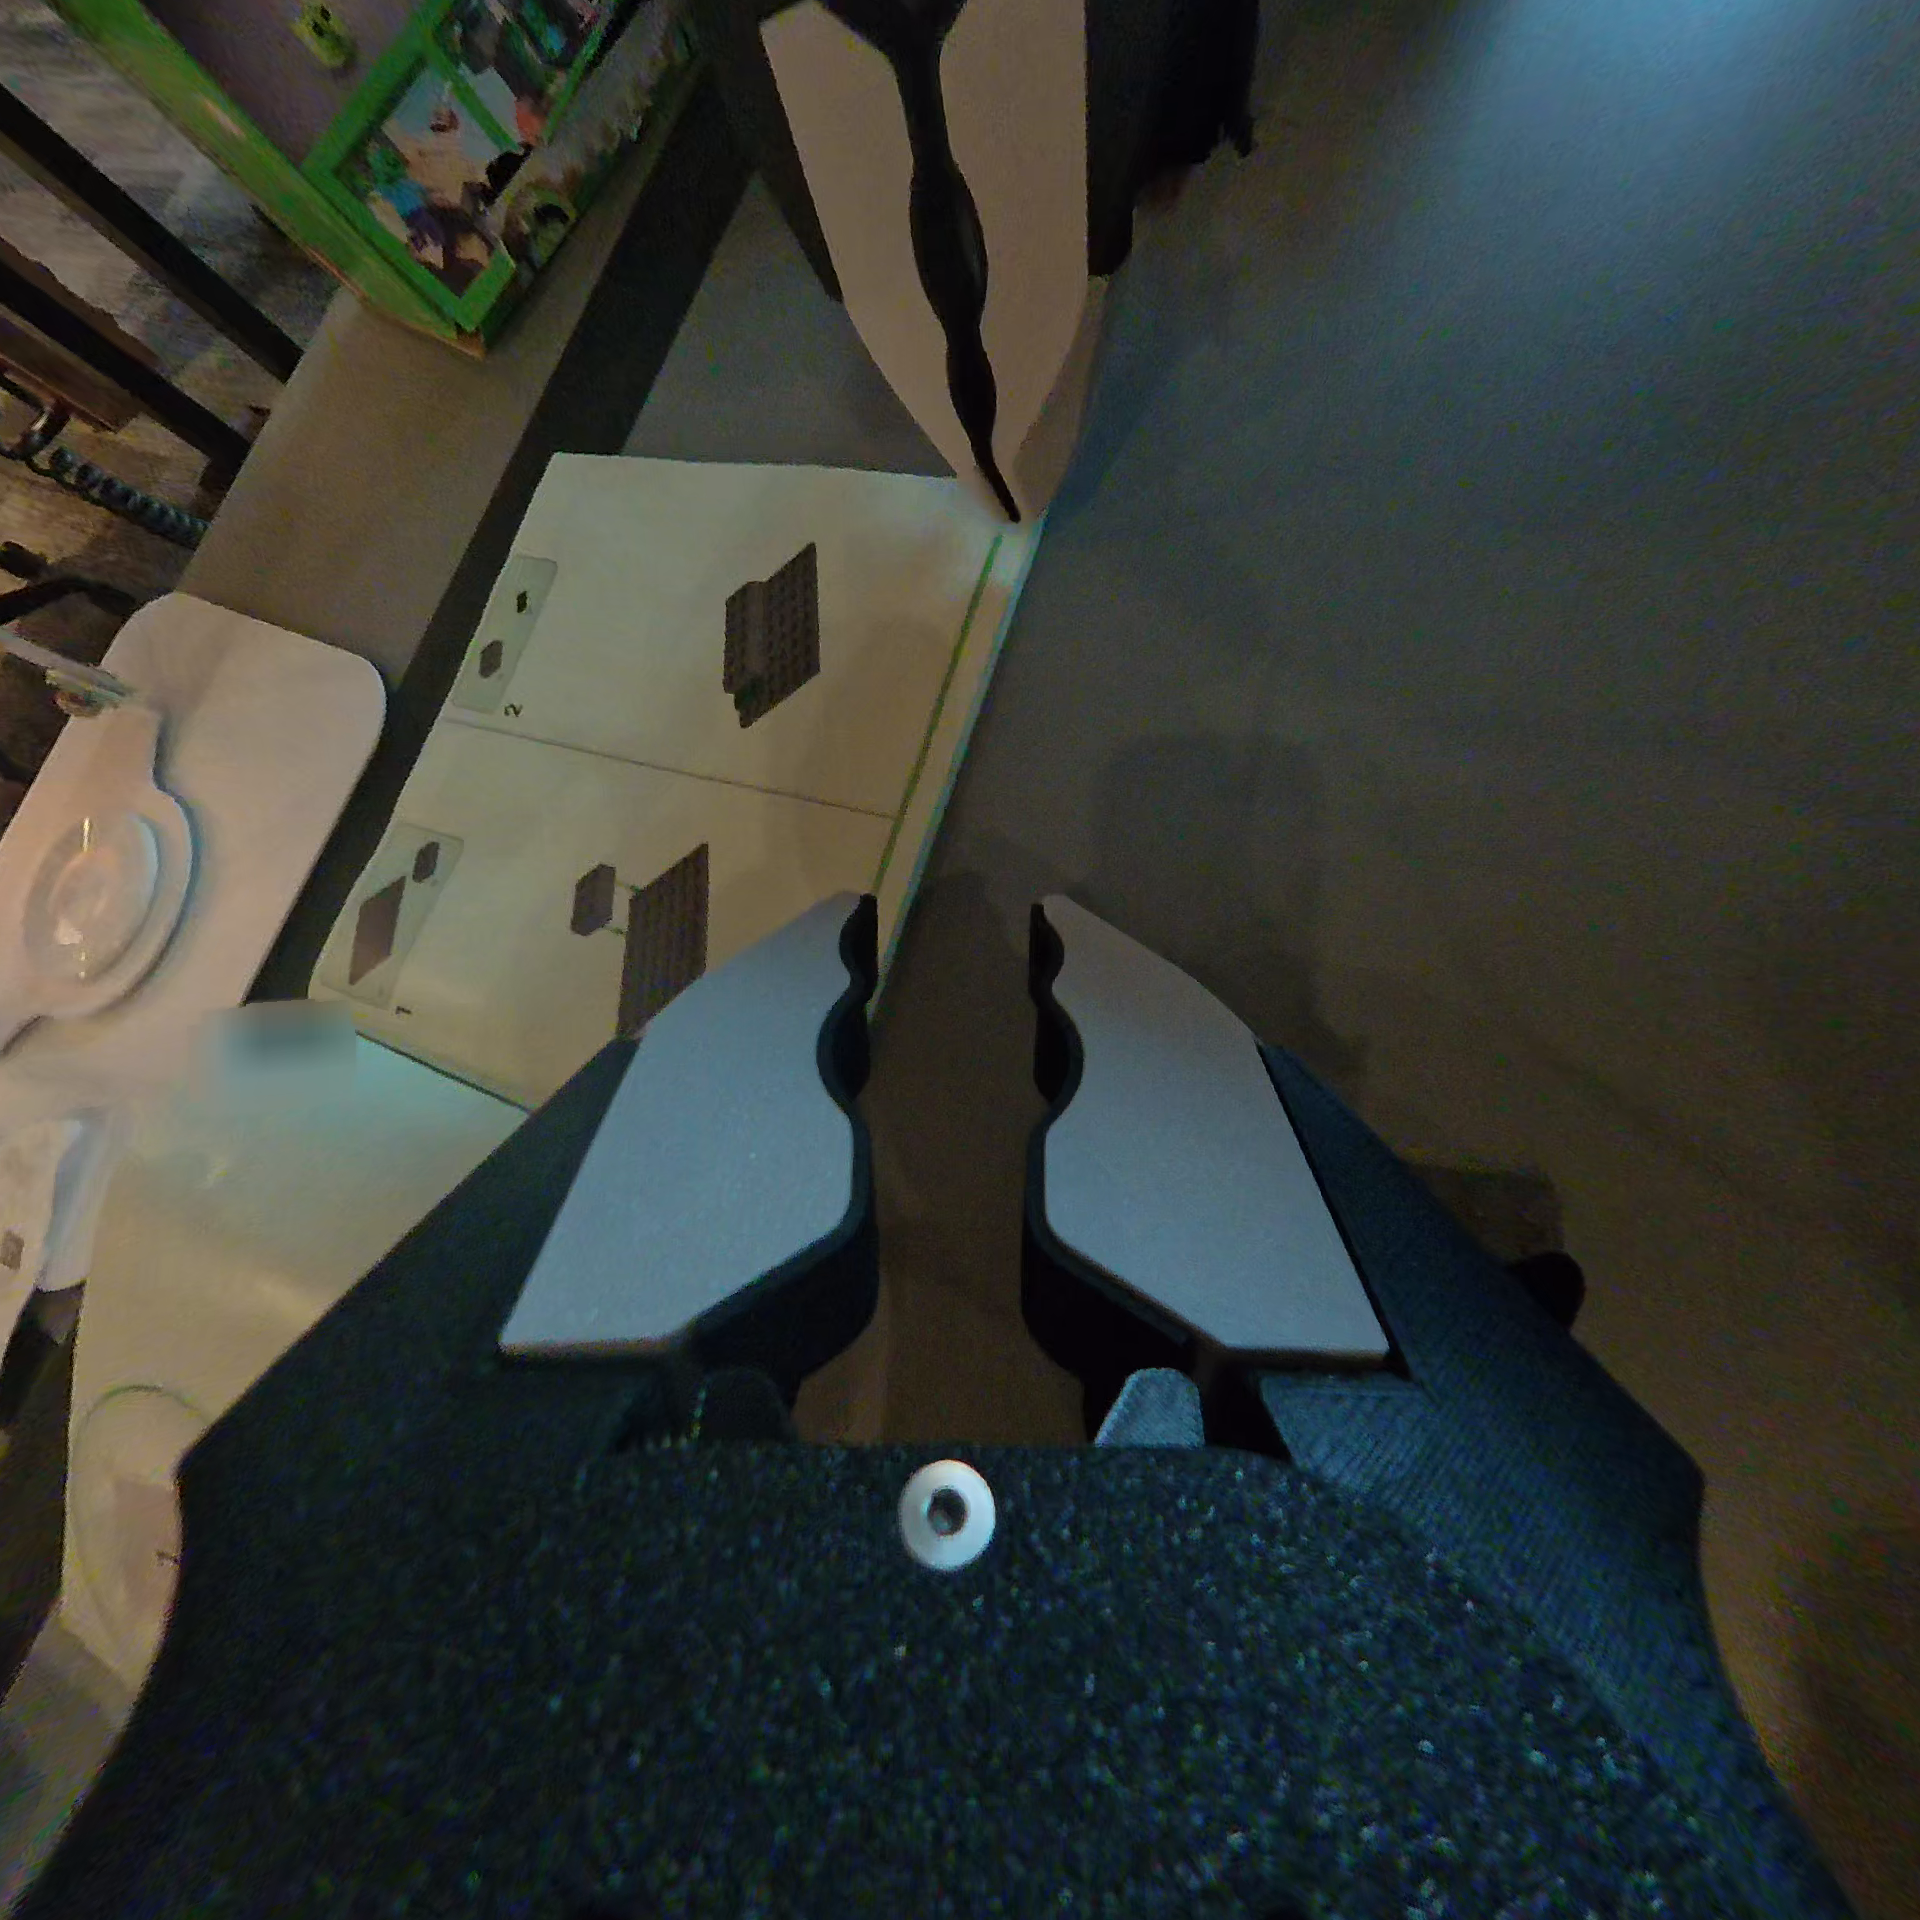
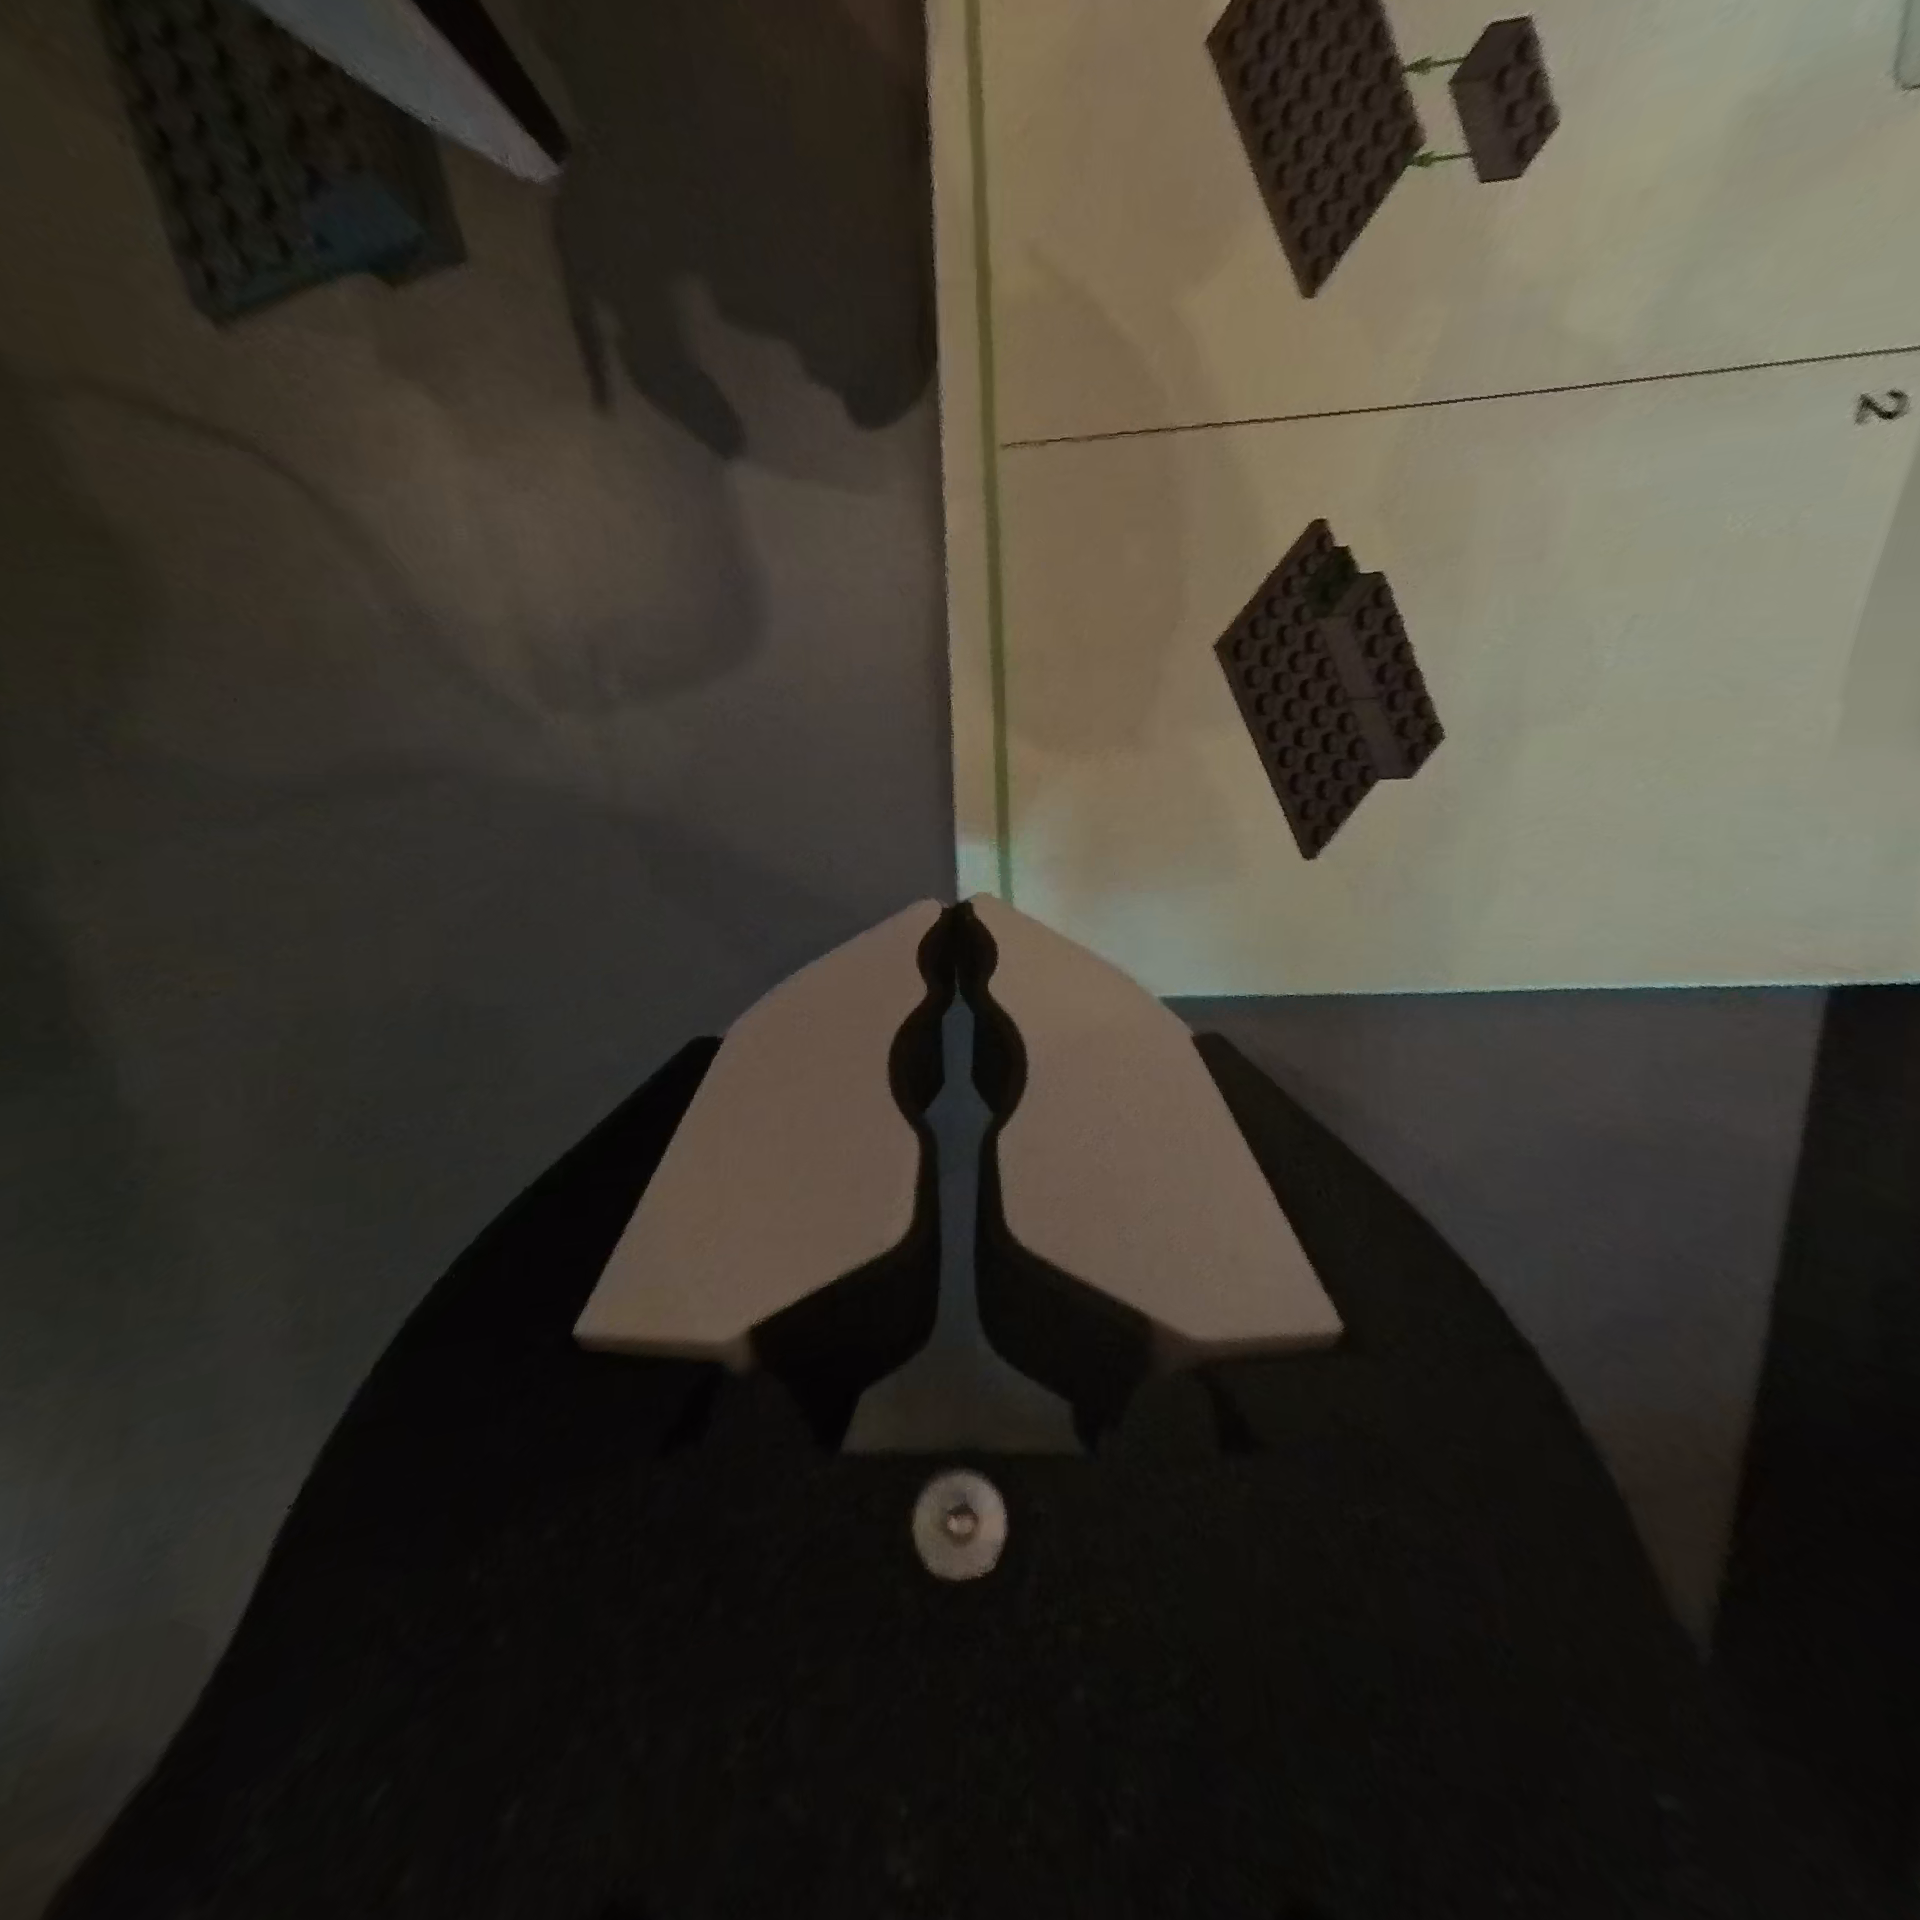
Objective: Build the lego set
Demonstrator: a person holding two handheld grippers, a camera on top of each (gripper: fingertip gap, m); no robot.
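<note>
The right hand-held gripper, closed on nothing at the white paper instruction sheet corner, may crease it; the left hand-held gripper gapes empty, its dark studded baseplate far upper left.

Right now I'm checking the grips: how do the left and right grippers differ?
The left gripper is open, with bare table between its fingers; the right gripper is shut, tips touching. The left sits beside the instruction sheet; the right's tips meet at its corner. Both have pale fingers on black bodies.
</note>
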